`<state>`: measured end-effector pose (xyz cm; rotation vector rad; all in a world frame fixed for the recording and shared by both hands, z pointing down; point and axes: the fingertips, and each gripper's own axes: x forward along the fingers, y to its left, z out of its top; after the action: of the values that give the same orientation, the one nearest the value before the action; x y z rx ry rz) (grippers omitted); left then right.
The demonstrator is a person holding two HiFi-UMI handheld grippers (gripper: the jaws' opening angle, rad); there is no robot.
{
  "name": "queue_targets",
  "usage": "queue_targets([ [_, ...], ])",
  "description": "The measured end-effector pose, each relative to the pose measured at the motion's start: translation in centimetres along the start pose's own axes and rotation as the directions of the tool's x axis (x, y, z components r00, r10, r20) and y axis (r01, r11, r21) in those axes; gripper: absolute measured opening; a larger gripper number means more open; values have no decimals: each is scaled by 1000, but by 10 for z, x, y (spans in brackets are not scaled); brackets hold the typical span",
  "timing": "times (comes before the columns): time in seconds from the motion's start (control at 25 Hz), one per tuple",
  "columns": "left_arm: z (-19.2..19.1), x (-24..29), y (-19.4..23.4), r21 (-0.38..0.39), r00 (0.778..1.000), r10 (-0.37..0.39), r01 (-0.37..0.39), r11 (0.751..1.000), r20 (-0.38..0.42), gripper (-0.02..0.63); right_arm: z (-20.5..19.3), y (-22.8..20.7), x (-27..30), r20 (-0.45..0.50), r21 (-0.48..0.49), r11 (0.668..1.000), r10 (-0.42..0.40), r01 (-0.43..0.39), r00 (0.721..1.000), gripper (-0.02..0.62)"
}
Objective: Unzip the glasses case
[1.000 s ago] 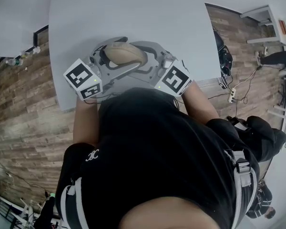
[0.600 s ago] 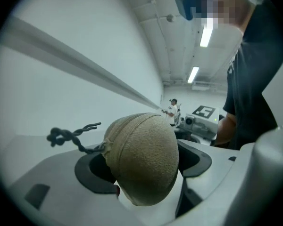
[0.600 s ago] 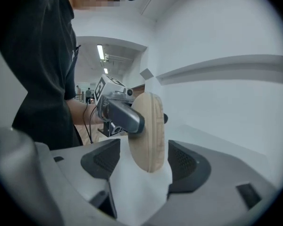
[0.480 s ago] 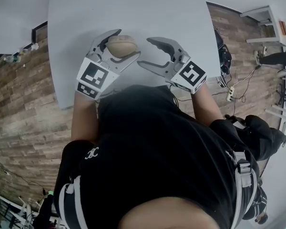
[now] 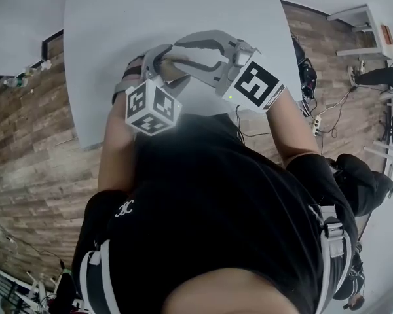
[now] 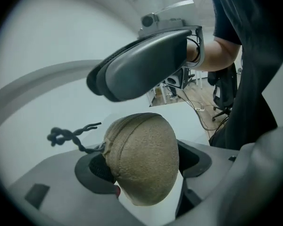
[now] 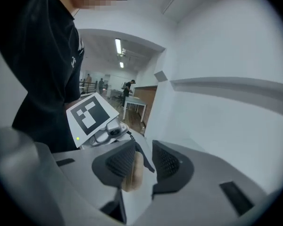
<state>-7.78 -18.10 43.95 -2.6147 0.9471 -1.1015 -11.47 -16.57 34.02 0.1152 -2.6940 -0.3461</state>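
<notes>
The tan, rough-textured glasses case (image 6: 141, 166) sits end-on between the pads of my left gripper (image 6: 144, 167), which is shut on it. Its black knotted zipper cord (image 6: 70, 137) sticks out to the left, free in the air. In the head view the left gripper (image 5: 162, 67) holds the case just over the white table (image 5: 183, 5), and the case is mostly hidden there. My right gripper (image 5: 173, 50) reaches in from the right, just above the case. Its jaws (image 7: 142, 161) are closing to a narrow gap. A sliver of the case (image 7: 130, 175) shows past them, and the pads press on nothing.
The table's near edge runs just under the grippers, with wooden floor (image 5: 39, 149) beyond it. Cables and a power strip (image 5: 318, 128) lie on the floor at the right. White furniture (image 5: 367, 21) stands at the top right.
The left gripper rolled and sank a little with the case. The right gripper swung left from beside the case to over it, and its wide-open jaws narrowed.
</notes>
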Motion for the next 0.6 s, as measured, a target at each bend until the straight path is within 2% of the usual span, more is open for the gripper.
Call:
queue_targets([
  [0.12,-2,2,-6,6,999,-16,16,1000,-31,371,1,16,15,-37,-17,995,102,-102,994,120],
  [0.32,-7,2,-13,-3,998,-49,49,999,-48,371,-2,26,34,-108,-86,981,162,-171,981,120],
  [0.4,-7,5,-14,-8,997,-56,56,998,-54,371,-3,25,37,-116,-104,979,162,-174,980,118],
  [0.52,-6,10,-15,-28,996,-67,66,997,-50,371,-3,22,35,-109,-107,982,145,-157,983,44],
  [0.6,-4,11,-16,-40,996,-71,70,997,-46,371,-4,22,33,-97,-92,984,143,-152,985,28],
])
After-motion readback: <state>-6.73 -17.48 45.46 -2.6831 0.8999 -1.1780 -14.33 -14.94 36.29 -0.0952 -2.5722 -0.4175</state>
